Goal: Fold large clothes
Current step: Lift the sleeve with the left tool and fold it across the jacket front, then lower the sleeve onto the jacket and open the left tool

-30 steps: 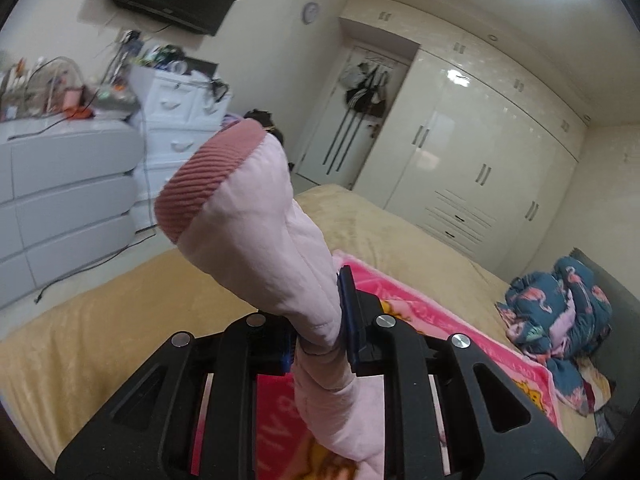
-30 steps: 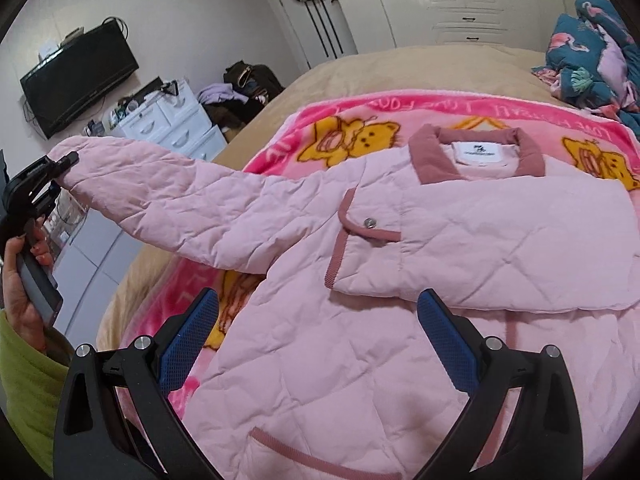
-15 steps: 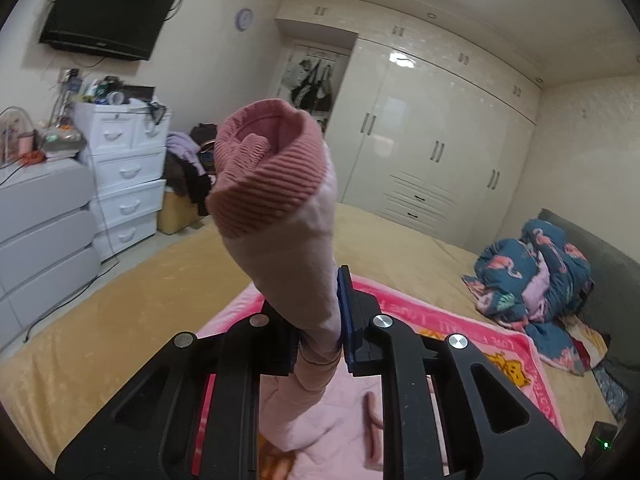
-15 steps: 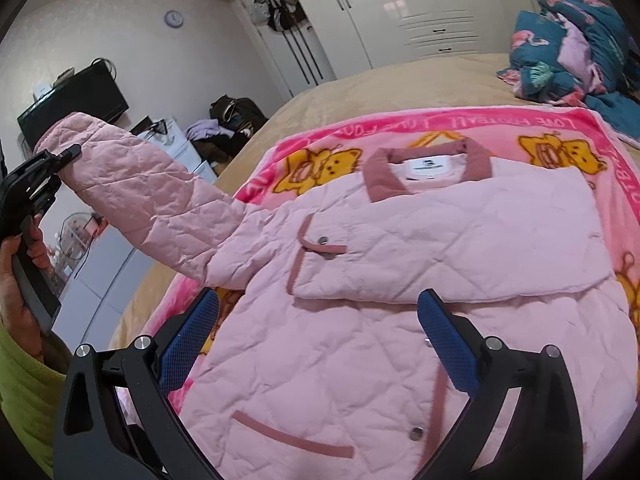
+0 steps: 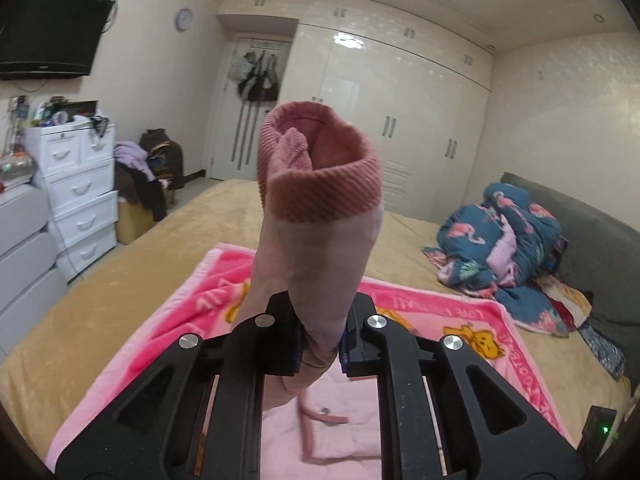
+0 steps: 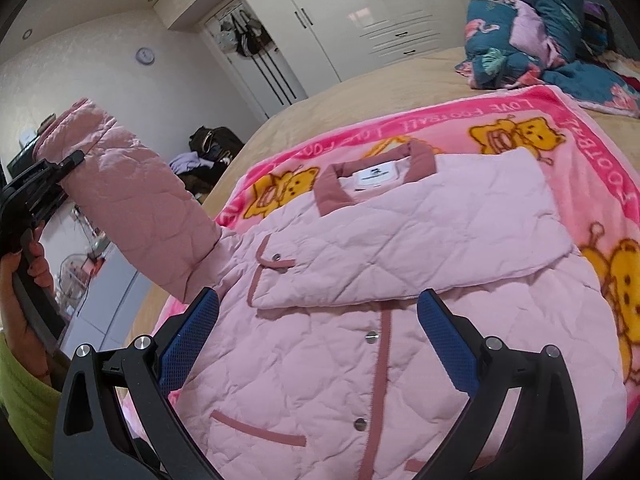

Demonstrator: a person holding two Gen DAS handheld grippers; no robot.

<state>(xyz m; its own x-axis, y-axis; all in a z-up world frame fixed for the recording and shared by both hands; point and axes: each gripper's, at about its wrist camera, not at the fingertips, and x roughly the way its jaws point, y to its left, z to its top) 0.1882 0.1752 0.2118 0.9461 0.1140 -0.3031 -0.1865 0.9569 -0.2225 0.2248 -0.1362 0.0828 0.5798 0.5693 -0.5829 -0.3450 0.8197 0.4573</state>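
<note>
Right now the pink quilted jacket (image 6: 400, 312) lies front-up on a pink cartoon-bear blanket (image 6: 520, 120), which is spread over a tan bed (image 6: 380, 80). Its dusky-pink collar (image 6: 328, 192) points toward the far side of the bed, and 1 sleeve is already folded flat across the chest (image 6: 420, 240), its edge running just above the snap buttons.

The other sleeve (image 6: 132, 208) is lifted off the blanket, rising up and to the left in the right wrist view. The left gripper (image 5: 320, 344) pinches this sleeve a little below the cuff; its 2 jaws are pressed tight on the fabric from either side. In the left wrist view the ribbed rose cuff (image 5: 320, 172) stands upright above the jaws, its opening turned toward the camera. A hand (image 6: 28, 280) in a lime-green sleeve (image 6: 20, 392) grips the handle of that gripper at the left edge of the right wrist view.

The right gripper (image 6: 316, 340) hovers over the lower front of the jacket with its blue-padded jaws spread wide and nothing between them.

A crumpled teal flamingo-print quilt (image 6: 540, 28) sits at the head end of the bed, well apart from the jacket. White wardrobes (image 5: 400, 100) line the far wall, and white drawer units (image 5: 76, 192) stand beside the bed.
</note>
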